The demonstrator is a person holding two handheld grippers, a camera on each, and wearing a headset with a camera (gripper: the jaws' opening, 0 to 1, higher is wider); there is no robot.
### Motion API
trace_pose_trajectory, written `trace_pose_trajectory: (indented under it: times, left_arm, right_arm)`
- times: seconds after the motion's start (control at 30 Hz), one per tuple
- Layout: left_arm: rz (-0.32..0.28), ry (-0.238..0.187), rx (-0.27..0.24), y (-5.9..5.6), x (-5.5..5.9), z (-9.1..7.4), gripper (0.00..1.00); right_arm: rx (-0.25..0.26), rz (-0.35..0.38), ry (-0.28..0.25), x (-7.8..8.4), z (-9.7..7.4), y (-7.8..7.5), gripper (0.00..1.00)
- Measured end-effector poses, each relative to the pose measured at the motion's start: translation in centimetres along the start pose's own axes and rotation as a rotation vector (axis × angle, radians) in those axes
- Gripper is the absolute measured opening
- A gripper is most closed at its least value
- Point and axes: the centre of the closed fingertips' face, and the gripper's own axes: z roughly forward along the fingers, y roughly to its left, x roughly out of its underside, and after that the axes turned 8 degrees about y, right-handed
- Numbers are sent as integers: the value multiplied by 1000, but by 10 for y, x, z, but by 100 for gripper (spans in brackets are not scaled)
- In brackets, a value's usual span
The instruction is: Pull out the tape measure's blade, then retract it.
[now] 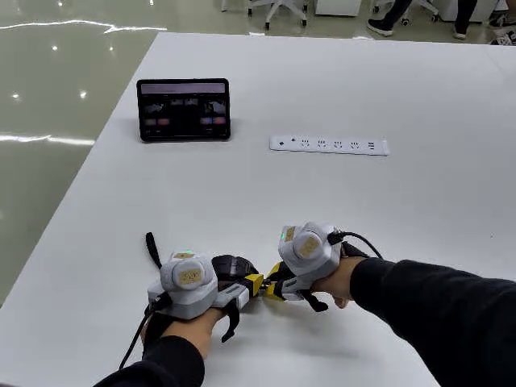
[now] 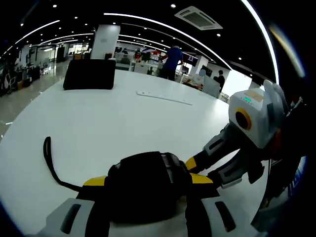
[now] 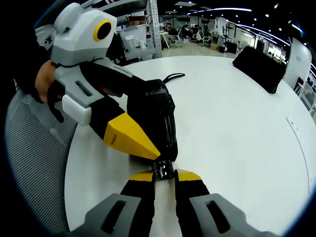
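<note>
Black tape measure [image 2: 148, 192] clamped in left gripper [image 2: 148, 179]; right gripper [image 3: 164, 177] pinches the blade tab [image 3: 162, 168]. Thin hold: a skewed pull could slip off the tab.

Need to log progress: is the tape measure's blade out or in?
In: the right gripper pinches the blade's tip right against the tape measure, which the left gripper clamps.

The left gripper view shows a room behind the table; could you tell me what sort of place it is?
Probably an open-plan office or lab: a white worktable, a ceiling air vent, and people standing among desks.
</note>
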Motion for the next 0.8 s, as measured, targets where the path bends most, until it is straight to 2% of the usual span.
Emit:
trace_pose_trajectory:
  times: [0.8]
  left_arm:
    - [0,-11,-1,0,-1,0,58]
  right_arm:
    - [-6,-5,7,-4,3,0,11]
